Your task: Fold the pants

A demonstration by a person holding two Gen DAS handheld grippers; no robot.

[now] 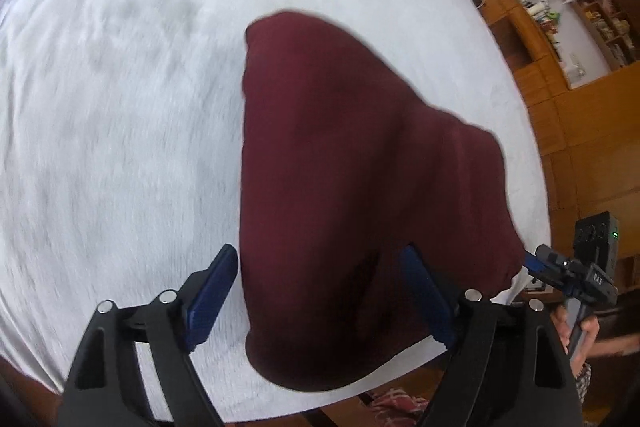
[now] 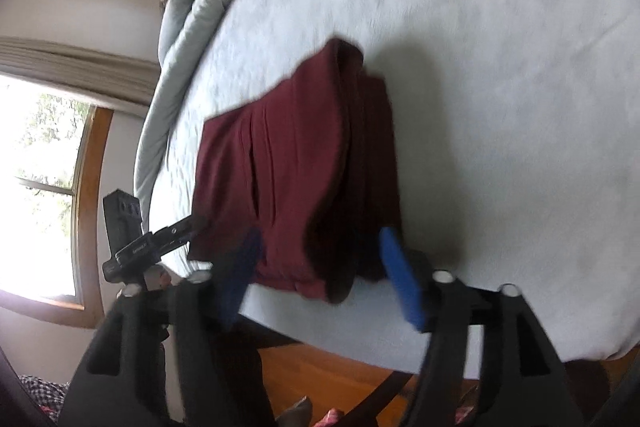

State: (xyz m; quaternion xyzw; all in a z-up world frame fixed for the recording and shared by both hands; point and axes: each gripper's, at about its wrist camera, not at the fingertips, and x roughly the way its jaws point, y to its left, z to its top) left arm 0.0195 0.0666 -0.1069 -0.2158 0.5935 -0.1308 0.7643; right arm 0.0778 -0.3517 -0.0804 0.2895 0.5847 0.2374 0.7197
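The dark red pants lie folded in a thick bundle on the white bed, near its front edge. My left gripper is open, its blue pads on either side of the bundle's near end. In the right wrist view the pants lie between the pads of my right gripper, which is open. Each gripper shows in the other's view: the right one at the pants' right edge, the left one at their left corner.
A grey duvet is bunched along the bed's far side by a window. Wooden shelves and cabinets stand beyond the bed. The wooden floor lies below the bed's front edge.
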